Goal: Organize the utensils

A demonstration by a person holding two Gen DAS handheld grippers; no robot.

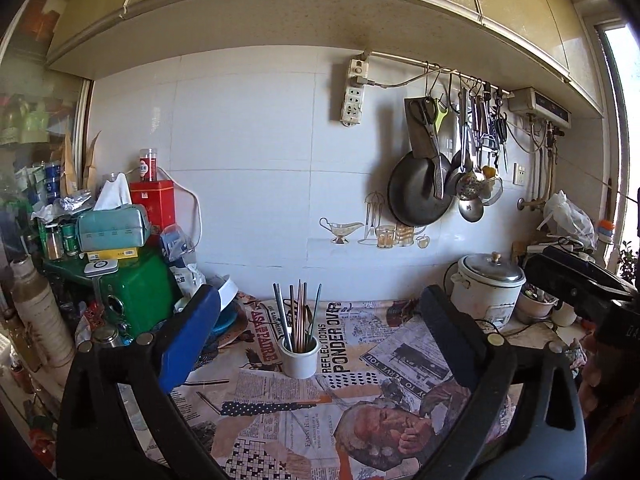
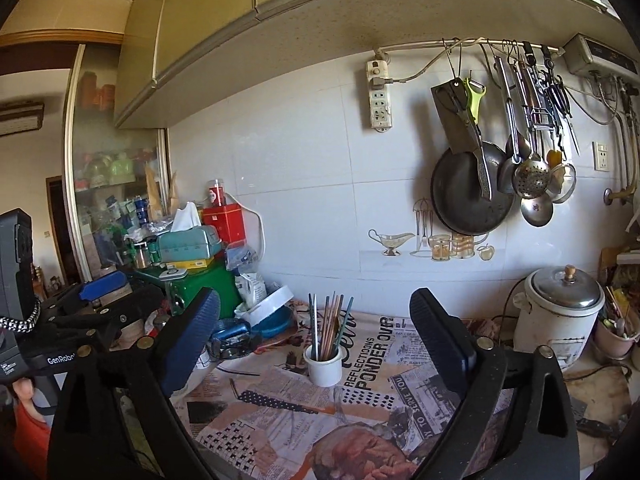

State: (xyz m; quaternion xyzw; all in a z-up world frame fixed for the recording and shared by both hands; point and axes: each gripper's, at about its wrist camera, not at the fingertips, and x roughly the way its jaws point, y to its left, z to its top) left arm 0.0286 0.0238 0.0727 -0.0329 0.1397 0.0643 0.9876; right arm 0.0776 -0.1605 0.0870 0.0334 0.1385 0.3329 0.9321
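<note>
Standing slim metal chopsticks (image 1: 298, 316) fill a smooth round white cup (image 1: 300, 360).

You can read "REFLECTIONS PONDER OVER" and "TO SERVE YOU" on the newsprint tablecloth (image 1: 340, 344); "GenRobot" on the left gripper (image 2: 60, 360) body, right wrist view

Counter (image 1: 532, 334) along tiled wall, covered with newsprint-pattern cloth (image 1: 304, 408). White cup (image 1: 300, 356) upright mid-cloth, chopsticks (image 1: 298, 312) standing in it. Right: white rice cooker (image 1: 486, 292) with metal lid, small pot (image 1: 534, 306) just beside it. Left: green box (image 1: 140, 296) with clutter stacked on top, blue dish (image 2: 272, 320) and white lid (image 2: 268, 300) near it, at cloth edge.
</note>
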